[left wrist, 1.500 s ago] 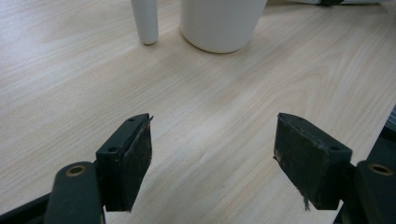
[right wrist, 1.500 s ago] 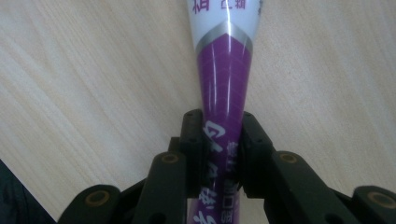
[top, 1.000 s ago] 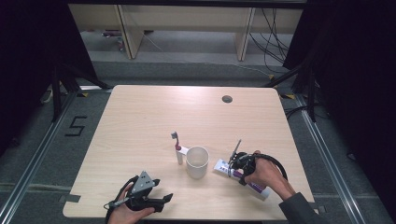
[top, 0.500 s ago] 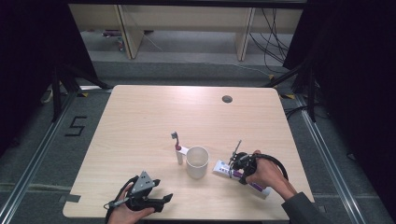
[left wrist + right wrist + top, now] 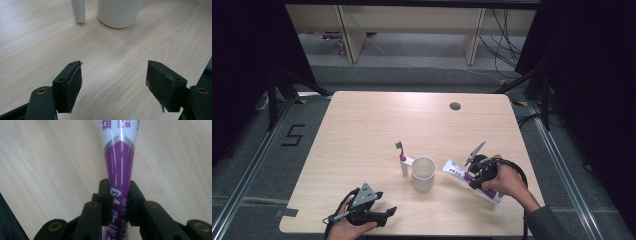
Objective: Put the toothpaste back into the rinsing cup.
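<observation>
Toothpaste tube [image 5: 472, 181], white and purple, sits clamped between my right gripper [image 5: 476, 176] at the lower right of the high view, just right of the white cup [image 5: 423, 173]. In the right gripper view the tube [image 5: 119, 165] runs up the middle of the frame, its purple part pinched between my two black pads [image 5: 104, 195], which press on it from both sides with only the tube's width between them. The white end with printed characters points toward the top of that frame, over bare wood. My hand [image 5: 509, 181] wraps the gripper body from the right.

My left gripper [image 5: 373, 214] lies at the bottom left of the high view, near the table's [image 5: 377, 125] front edge and well apart from the cup. In the left gripper view its pads [image 5: 72, 86] stand wide apart with nothing between them, only tabletop. At the top of that frame I see the cup's base [image 5: 117, 12] and, just left of it, the white foot of the toothbrush [image 5: 78, 10]. The toothbrush [image 5: 402, 159] stands upright just left of the cup in the high view.
</observation>
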`<state>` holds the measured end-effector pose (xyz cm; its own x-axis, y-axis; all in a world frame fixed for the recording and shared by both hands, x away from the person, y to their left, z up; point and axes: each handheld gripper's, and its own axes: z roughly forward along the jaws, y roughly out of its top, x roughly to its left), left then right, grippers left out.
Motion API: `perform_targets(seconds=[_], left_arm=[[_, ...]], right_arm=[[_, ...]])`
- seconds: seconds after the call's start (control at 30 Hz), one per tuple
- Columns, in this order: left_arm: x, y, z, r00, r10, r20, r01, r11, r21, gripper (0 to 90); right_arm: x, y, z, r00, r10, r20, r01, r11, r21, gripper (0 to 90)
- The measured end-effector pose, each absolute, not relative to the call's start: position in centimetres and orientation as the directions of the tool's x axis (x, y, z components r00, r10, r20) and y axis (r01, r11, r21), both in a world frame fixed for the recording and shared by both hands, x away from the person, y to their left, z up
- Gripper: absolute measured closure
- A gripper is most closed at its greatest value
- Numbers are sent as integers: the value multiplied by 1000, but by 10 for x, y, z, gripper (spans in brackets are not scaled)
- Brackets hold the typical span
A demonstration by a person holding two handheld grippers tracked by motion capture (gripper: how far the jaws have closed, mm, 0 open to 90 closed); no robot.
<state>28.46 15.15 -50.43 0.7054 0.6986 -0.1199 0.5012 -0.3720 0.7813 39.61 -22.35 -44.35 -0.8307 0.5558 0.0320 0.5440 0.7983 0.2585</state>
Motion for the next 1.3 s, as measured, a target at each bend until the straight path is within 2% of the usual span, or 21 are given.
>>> perform_targets(seconds=[0.27,0.3,0.33,0.4,0.47,0.6,0.73,0.83,1.0,1.3], left_arm=[[285,150,-506,697,704,-138,504,-344,792,286],[285,152,-505,704,699,-125,501,-364,785,286],[285,152,-505,702,701,-127,503,-361,785,285],[286,153,-505,704,701,-115,497,-370,785,285],[287,153,-506,703,702,-110,494,-372,786,282],[286,152,-506,697,707,-118,502,-364,785,262],[286,153,-506,695,711,-108,497,-366,786,236],[286,153,-505,690,715,-110,501,-363,786,225],[287,154,-505,690,717,-97,495,-371,785,225],[287,154,-505,691,717,-95,492,-370,788,226]], right_arm=[[398,-244,-426,-776,626,80,571,642,512,772],[398,-246,-426,-775,628,73,551,614,564,772],[398,-248,-424,-770,629,104,557,585,590,772],[398,-251,-420,-767,636,87,530,551,645,772],[397,-252,-417,-745,657,113,531,483,696,772],[397,-251,-412,-755,641,140,476,388,790,772],[395,-245,-407,-747,653,125,420,319,849,772],[394,-237,-404,-744,647,163,422,267,867,772],[396,-225,-401,-765,626,151,370,235,899,773],[398,-204,-396,-790,590,165,346,206,915,775]])
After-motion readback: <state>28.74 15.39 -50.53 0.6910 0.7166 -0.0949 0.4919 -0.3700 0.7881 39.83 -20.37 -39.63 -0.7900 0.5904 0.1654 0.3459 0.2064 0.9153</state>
